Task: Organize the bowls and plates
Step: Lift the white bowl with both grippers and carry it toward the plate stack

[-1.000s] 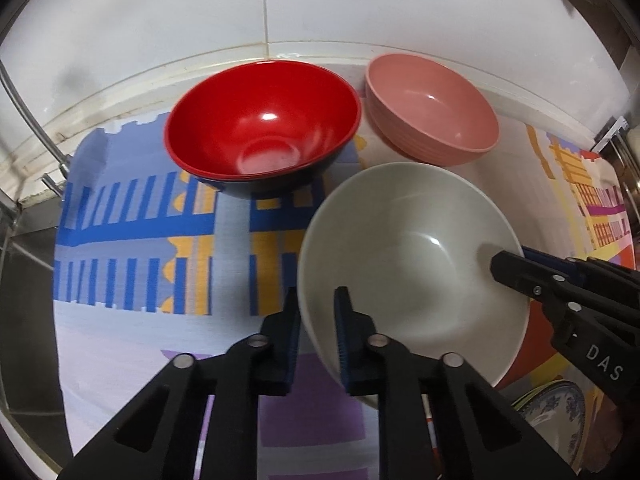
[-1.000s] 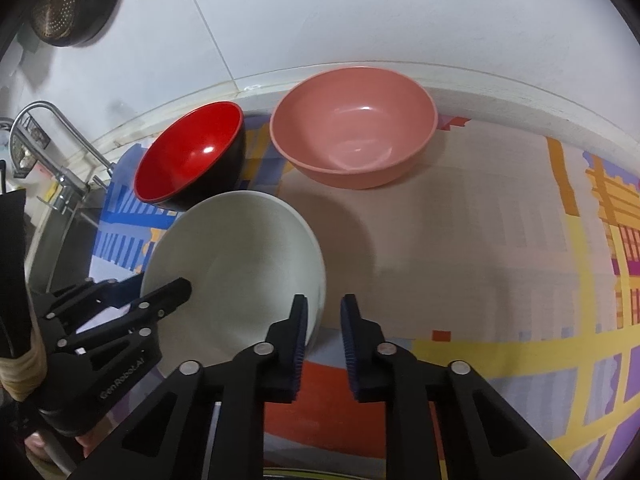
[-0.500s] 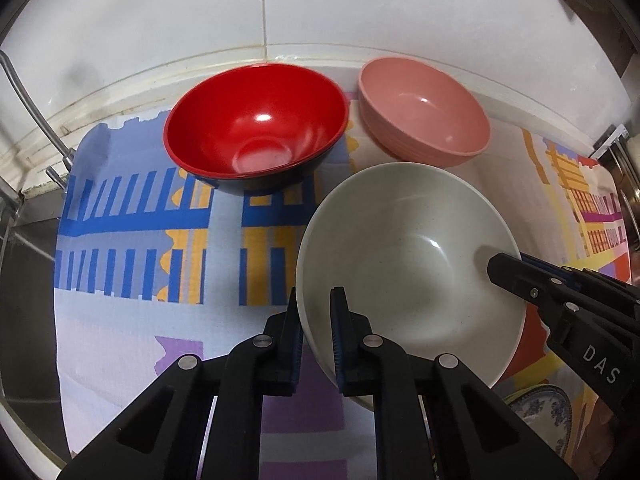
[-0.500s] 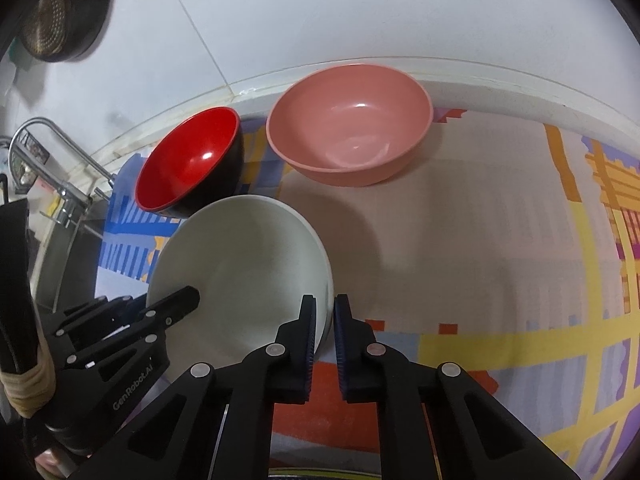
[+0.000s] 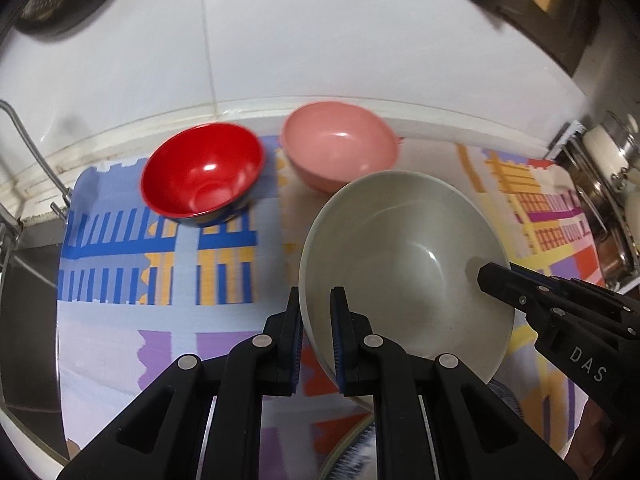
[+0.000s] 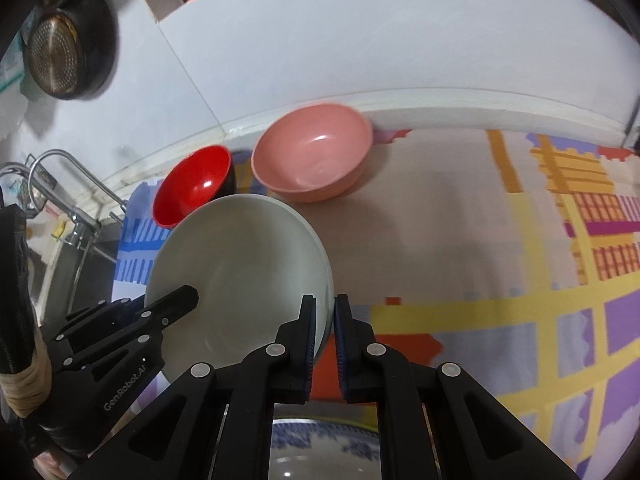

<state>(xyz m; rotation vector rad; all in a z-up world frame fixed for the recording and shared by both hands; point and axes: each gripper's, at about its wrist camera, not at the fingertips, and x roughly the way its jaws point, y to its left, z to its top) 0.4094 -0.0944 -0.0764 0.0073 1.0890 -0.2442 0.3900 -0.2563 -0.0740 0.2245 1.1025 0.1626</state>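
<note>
A wide grey-white bowl [image 5: 404, 264] [image 6: 240, 264] hangs above the patterned mat, gripped from both sides. My left gripper [image 5: 315, 314] is shut on its near-left rim, one pad inside and one outside. On the opposite rim my right gripper [image 6: 323, 320] is shut too; it shows in the left wrist view as the black jaws [image 5: 520, 292] at the right. Behind stand a red bowl [image 5: 202, 176] [image 6: 192, 190] at the left and a pink bowl [image 5: 340, 146] [image 6: 312, 152] by the wall. A blue-patterned plate [image 6: 324, 448] lies under my grippers, mostly hidden.
A colourful mat [image 6: 520, 280] covers the counter. White tiled wall [image 5: 320, 40] runs behind the bowls. A steel sink with a tap [image 6: 60, 184] lies to the left. A metal strainer [image 6: 60, 60] hangs upper left. Steel containers [image 5: 608, 168] stand at the far right.
Both grippers have risen and drawn back with the grey-white bowl, which is now off the mat. The right jaws closed onto its rim. The red and pink bowls look farther away.
</note>
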